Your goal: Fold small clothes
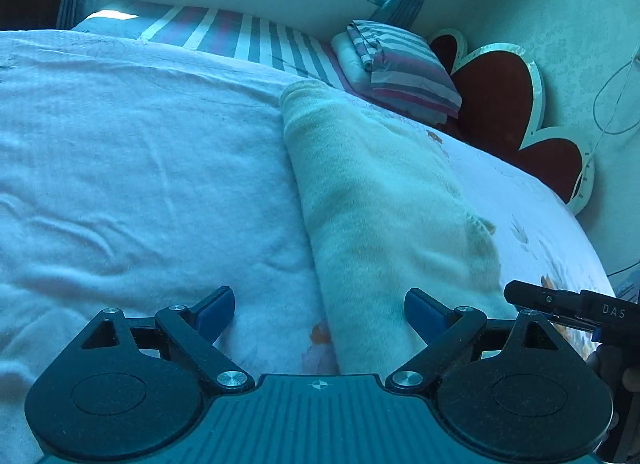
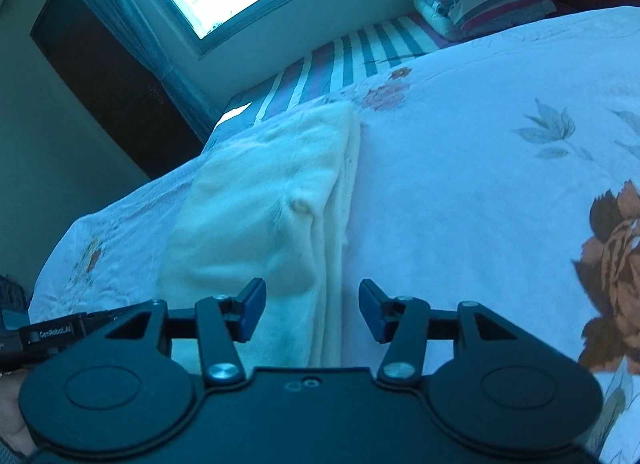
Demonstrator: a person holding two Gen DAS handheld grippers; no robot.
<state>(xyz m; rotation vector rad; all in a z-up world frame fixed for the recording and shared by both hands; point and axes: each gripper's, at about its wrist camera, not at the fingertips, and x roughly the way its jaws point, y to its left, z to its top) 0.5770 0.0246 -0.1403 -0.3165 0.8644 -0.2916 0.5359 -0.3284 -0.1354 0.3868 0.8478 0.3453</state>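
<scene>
Both grippers, left point(image 1: 320, 314) and right point(image 2: 312, 310), spread and empty above folded cream fleece garment point(image 1: 384, 199); careless regrasp risks unfolding layered edge.

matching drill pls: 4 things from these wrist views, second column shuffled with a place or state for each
1. cream garment
2. striped pillow
3. left gripper
4. floral sheet

A. jaws wide apart, gripping nothing
B. at the head of the bed, by the red headboard
C. spread over the bed, under the clothing
D. folded into a long strip on the bed

Pairs: 1-D, 2-B, 3-A, 4-C
</scene>
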